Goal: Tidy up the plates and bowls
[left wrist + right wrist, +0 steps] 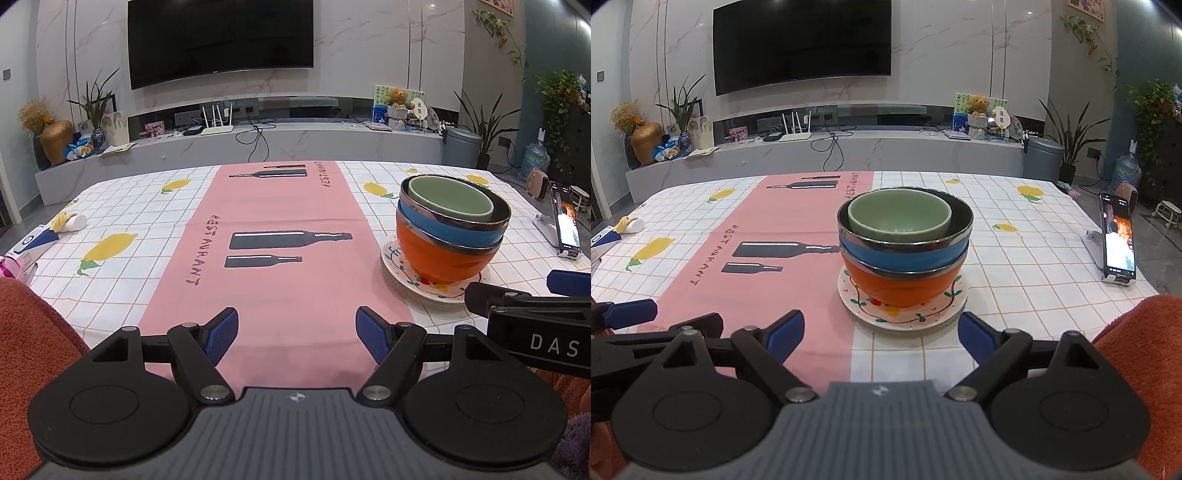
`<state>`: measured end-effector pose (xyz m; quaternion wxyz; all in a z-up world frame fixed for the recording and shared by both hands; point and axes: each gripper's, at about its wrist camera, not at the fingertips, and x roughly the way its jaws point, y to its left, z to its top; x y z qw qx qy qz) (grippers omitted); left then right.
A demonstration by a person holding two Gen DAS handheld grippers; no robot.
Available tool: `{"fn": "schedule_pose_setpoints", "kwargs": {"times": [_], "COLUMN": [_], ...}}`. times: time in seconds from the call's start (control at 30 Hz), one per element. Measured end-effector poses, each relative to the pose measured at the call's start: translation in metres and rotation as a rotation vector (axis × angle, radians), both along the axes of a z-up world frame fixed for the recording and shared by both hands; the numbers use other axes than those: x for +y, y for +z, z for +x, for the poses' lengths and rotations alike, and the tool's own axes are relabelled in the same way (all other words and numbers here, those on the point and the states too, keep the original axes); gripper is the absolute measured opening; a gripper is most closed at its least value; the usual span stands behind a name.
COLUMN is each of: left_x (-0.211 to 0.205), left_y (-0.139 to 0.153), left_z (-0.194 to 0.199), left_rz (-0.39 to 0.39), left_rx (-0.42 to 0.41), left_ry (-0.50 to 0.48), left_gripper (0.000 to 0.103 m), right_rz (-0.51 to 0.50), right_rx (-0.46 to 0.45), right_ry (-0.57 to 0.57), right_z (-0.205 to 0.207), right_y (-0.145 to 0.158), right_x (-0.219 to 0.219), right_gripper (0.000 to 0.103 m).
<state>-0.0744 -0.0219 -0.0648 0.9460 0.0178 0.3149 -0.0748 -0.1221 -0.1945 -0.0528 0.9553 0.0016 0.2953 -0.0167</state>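
At the near edge of the tabletop (1015, 258) both tools wait side by side. The left gripper (296, 334) hovers over the pink strip of the cloth with its jaws wide apart and nothing between them. The right gripper (881, 334) is also wide open and empty, and it points straight at the pile of dishes.

Just beyond the right gripper, the flowered plates (905, 314) lie in a low stack, and three bowls are nested on top: the orange bowl (905, 288) lowest, the blue bowl (905, 256) in it, the green bowl (899, 218) inside that one (it leans a little toward the left).

The pile looks already gathered, so the task seems near its end. If a bowl must still be moved, it is better to take it by the rim and lift straight up, because the steel-edged bowls may slide.

Further away, a phone (1117, 240) stands near the right edge.
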Motion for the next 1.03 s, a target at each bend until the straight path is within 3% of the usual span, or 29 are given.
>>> {"fn": "schedule_pose_setpoints", "kwargs": {"times": [1.03], "left_x": [0.0007], "left_y": [0.0004], "left_z": [0.0003], "left_rz": [0.0], "left_rx": [-0.001], "left_ry": [0.007], "left_gripper": [0.085], "right_rz": [0.001], "right_rx": [0.009], "right_ry": [0.009], "right_z": [0.002], "right_y": [-0.0063], "right_x": [0.0007], "right_gripper": [0.089]}}
